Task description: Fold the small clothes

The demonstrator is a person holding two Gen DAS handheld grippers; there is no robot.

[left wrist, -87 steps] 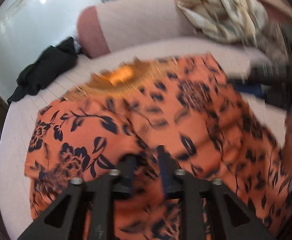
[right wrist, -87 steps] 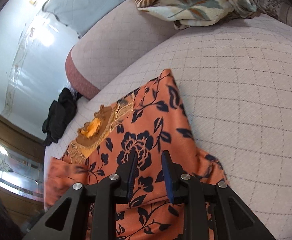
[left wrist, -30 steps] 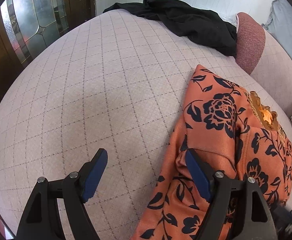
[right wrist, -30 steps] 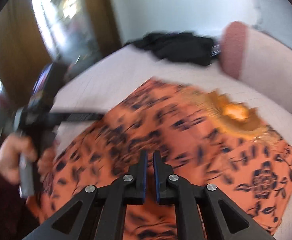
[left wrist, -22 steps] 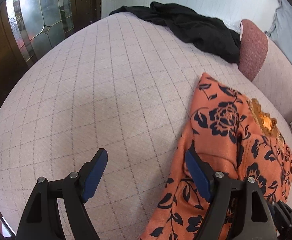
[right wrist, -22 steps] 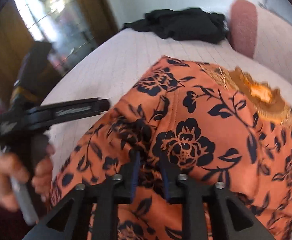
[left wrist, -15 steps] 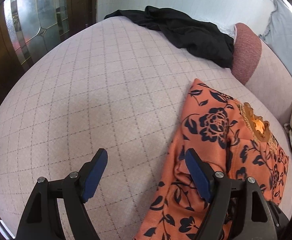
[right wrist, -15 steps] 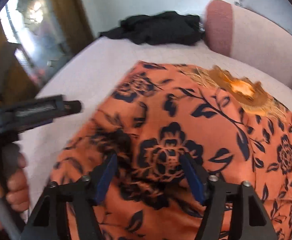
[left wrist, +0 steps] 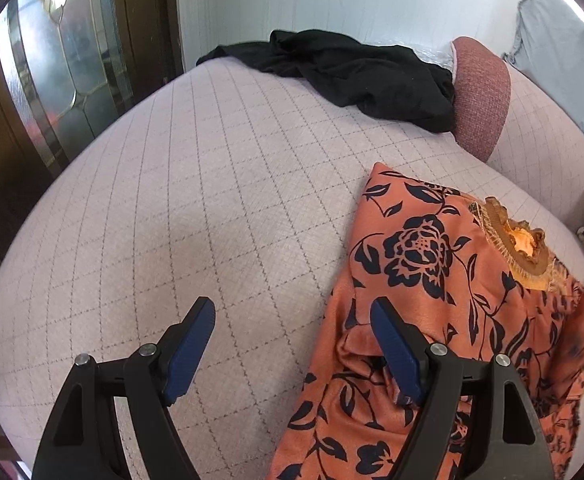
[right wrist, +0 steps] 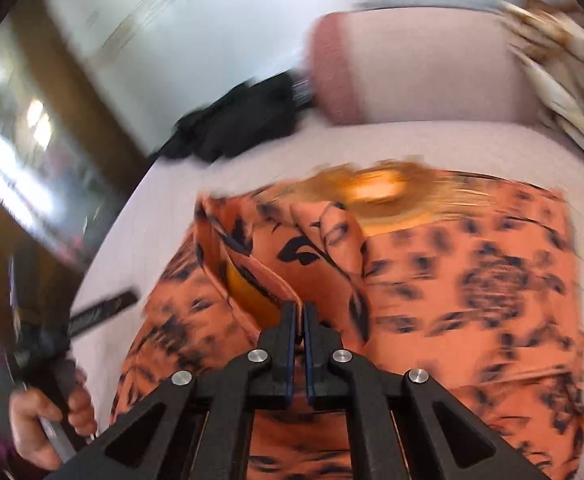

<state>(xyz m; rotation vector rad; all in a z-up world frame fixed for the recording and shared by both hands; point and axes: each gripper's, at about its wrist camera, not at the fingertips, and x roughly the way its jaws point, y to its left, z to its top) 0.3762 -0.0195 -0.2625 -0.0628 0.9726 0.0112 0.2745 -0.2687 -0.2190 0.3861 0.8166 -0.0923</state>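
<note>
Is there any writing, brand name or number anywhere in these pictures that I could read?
None can be read.
Left tool: its arm carries a pale printed mark, seen from the right wrist view, too blurred to read.
Orange floral top: flower and leaf print only, no text.
Black garment: no visible label.

a home, likely a living room or bedroom: a wide upholstered seat or bed (left wrist: 220, 184) in pale pink quilted fabric with a rounded bolster (left wrist: 480, 96) at its back, loose clothes lying about, a black garment (left wrist: 356, 72) and an orange floral top (left wrist: 432, 288), a patterned cloth (right wrist: 564, 80) heaped in the corner, and a dark wooden door with leaded glass panes (left wrist: 60, 72) beside a pale wall
</note>
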